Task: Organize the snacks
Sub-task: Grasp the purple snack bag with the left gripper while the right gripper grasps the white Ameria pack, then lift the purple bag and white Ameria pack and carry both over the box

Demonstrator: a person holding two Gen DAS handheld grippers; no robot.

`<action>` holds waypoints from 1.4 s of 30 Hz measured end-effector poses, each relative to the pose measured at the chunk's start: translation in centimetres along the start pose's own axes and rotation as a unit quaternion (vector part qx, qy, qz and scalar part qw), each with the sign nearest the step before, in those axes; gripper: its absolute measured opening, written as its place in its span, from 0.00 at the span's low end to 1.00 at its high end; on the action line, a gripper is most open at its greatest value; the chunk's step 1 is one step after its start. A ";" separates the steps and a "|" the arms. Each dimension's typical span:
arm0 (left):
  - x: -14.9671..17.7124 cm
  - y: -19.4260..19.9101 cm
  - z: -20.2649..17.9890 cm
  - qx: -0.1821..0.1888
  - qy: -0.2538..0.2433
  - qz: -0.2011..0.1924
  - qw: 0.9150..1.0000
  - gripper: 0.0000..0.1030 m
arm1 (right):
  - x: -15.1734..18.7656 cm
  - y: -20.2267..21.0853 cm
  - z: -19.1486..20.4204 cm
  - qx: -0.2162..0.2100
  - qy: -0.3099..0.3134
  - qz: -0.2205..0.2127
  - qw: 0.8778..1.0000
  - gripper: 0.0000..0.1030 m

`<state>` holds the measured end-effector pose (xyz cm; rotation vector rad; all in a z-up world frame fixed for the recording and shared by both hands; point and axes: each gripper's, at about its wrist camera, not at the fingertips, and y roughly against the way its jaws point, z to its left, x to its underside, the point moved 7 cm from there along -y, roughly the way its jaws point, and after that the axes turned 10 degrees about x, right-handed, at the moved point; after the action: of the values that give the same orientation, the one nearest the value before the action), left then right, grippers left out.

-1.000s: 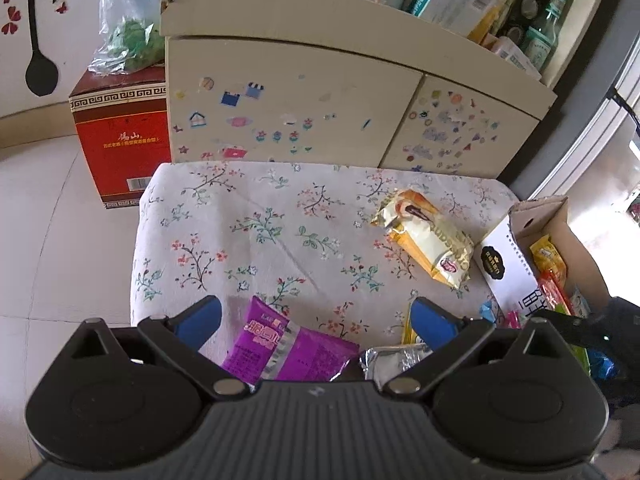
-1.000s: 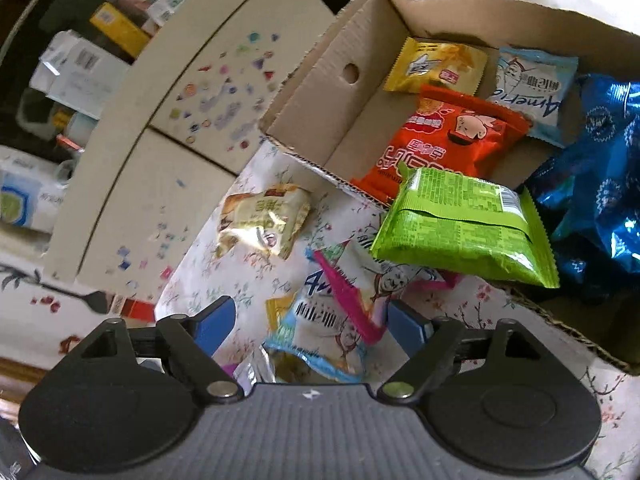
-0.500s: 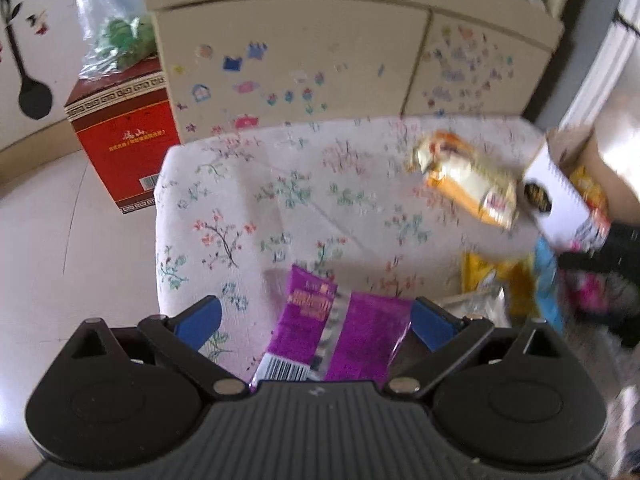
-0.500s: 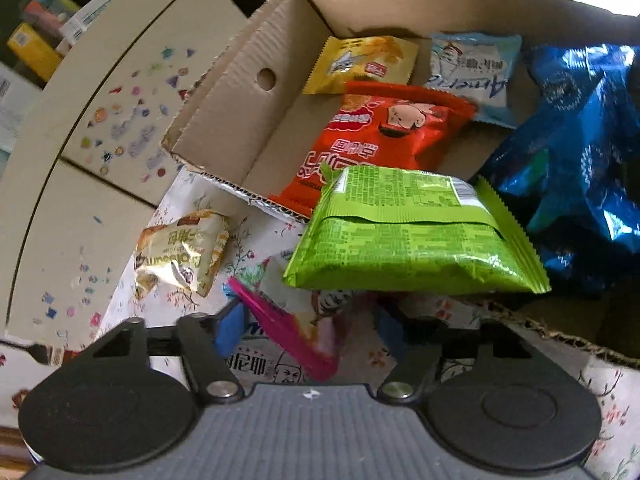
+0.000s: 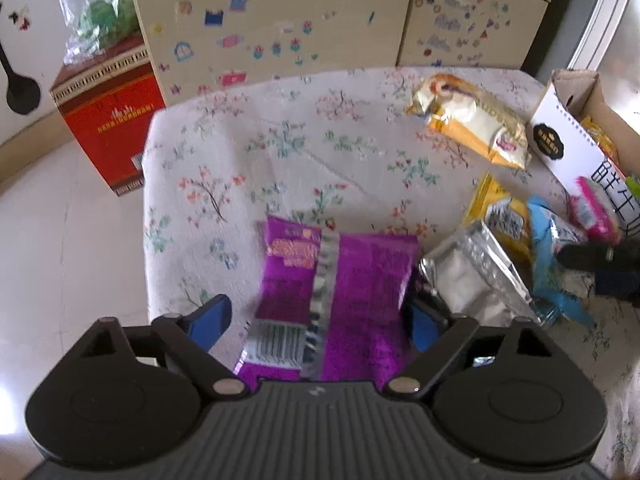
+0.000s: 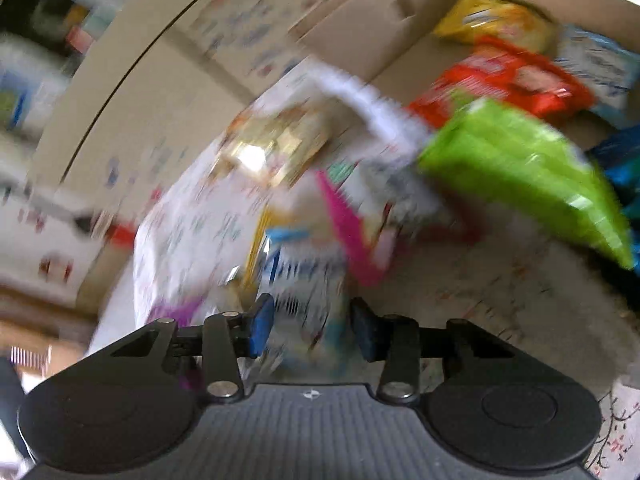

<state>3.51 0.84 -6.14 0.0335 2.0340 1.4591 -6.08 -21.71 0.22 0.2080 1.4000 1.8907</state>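
Note:
My left gripper (image 5: 318, 318) is open, its blue fingers on either side of a purple snack packet (image 5: 336, 284) lying on the flowered tablecloth (image 5: 248, 160). Beside it lie a silver packet (image 5: 476, 276), a yellow packet (image 5: 500, 216), a light blue packet (image 5: 552, 248) and a cream-and-orange packet (image 5: 472, 120). The right wrist view is blurred. My right gripper (image 6: 310, 330) has its fingers narrowed around the blue-and-white packet (image 6: 304, 276). A pink-edged packet (image 6: 352, 220) lies just beyond. A green packet (image 6: 528, 172) rests at the edge of the cardboard box (image 6: 360, 32).
The box (image 5: 568, 144) stands at the table's right and holds orange (image 6: 504, 76), yellow (image 6: 492, 20) and blue packets. A sticker-covered cabinet (image 5: 280, 20) stands behind the table. A red carton (image 5: 108, 120) sits on the floor at the left.
My left gripper has moved forward over the purple packet. My right gripper has pulled back from the box and swung left, its fingers narrowing around the blue-and-white packet.

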 end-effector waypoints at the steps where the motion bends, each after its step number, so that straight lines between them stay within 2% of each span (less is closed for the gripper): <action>1: 0.2 -0.1 0.0 0.004 0.004 0.003 1.000 0.82 | 0.5 0.0 0.4 -0.002 0.017 0.007 1.000 0.48; 3: 0.2 0.0 -0.1 0.006 0.002 0.000 1.000 0.80 | 1.3 0.2 0.5 -0.006 0.036 0.017 0.999 0.49; 7: 0.0 0.4 0.0 0.014 0.013 -0.007 1.000 0.79 | 1.2 0.2 0.1 -0.008 0.020 0.025 0.999 0.56; 9: -0.2 0.5 0.3 0.018 0.023 -0.011 1.000 0.80 | 0.9 0.4 0.0 -0.007 0.009 0.018 1.000 0.67; 11: -0.5 0.7 0.5 0.018 0.026 -0.018 0.999 0.81 | 0.6 0.5 0.2 -0.007 0.007 0.011 1.000 0.71; 16: -0.3 0.2 0.4 0.010 0.018 -0.014 1.000 0.86 | 0.7 -0.2 1.1 0.015 0.028 -0.001 1.000 0.75; 22: -0.2 -0.7 -0.1 -0.012 -0.015 -0.007 1.000 0.89 | 0.5 -0.8 2.1 0.051 0.069 -0.026 0.996 0.73; 25: -0.2 -0.6 -0.2 -0.017 -0.020 -0.015 1.000 0.89 | 0.5 -0.9 2.0 0.061 0.083 -0.034 0.994 0.67; 27: -0.2 -0.5 -0.4 -0.011 -0.019 -0.017 1.000 0.79 | 0.3 -0.9 1.8 0.063 0.085 -0.036 0.994 0.59; 30: -0.3 -0.2 -0.9 -0.004 -0.026 -0.021 0.999 0.65 | 0.0 -1.0 1.6 0.058 0.078 -0.033 0.995 0.57; 38: -0.6 1.2 -0.8 -0.003 -0.009 -0.042 0.999 0.62 | -0.1 -0.2 0.7 0.036 0.051 -0.021 0.998 0.57; 42: -1.1 2.0 -0.9 0.000 -0.004 -0.057 0.998 0.62 | -0.3 0.7 1.2 0.026 0.060 -0.031 0.997 0.57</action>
<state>3.26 0.47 -3.76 -0.0767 1.9955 1.3860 -5.57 -21.10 1.34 0.0757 1.5192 1.8431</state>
